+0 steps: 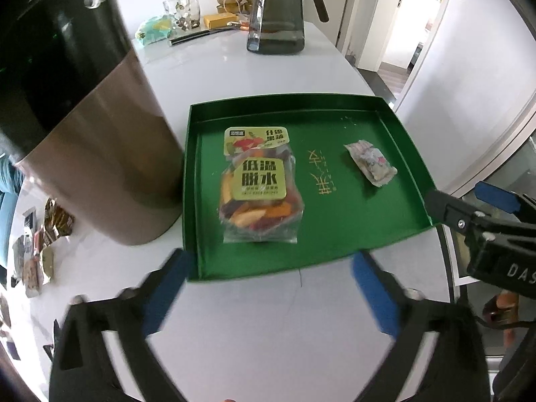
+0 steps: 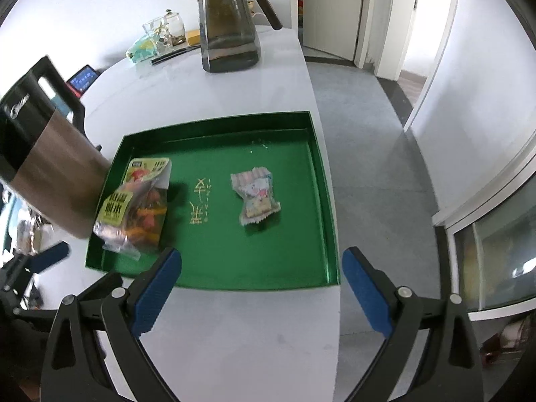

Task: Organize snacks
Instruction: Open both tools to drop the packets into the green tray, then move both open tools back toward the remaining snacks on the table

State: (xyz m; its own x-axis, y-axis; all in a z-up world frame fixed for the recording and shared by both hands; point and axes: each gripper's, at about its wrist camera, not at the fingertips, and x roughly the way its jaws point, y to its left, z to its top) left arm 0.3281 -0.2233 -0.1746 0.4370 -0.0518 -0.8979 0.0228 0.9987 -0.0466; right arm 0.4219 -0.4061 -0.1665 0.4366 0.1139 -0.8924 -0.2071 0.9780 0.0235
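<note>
— Two snacks lay in the green tray already: the dried-fruit bag flat at its left side, the small wrapped candy toward its right, the two well apart with the gold lettering between them; that much looked done.

— And the grippers?

— Both empty; the left gripper had its blue pads spread as wide as they seemed to go, nothing between them, hovering over bare countertop just short of the tray's near rim; the right gripper stood open too, above the near edge of the tray and gripping nothing.

— So what was left?

— A loose heap of snack packets still sat on the counter at the far left, beyond the brown-and-black appliance; I couldn't count them, too small and blurred; I'd judge those were the remaining work, so the task was early to midway, not near its end.

— Room in the tray?

— Plenty; most of the green floor showed bare; the glass pitcher and the clutter at the back looked like no part of the job.
</note>
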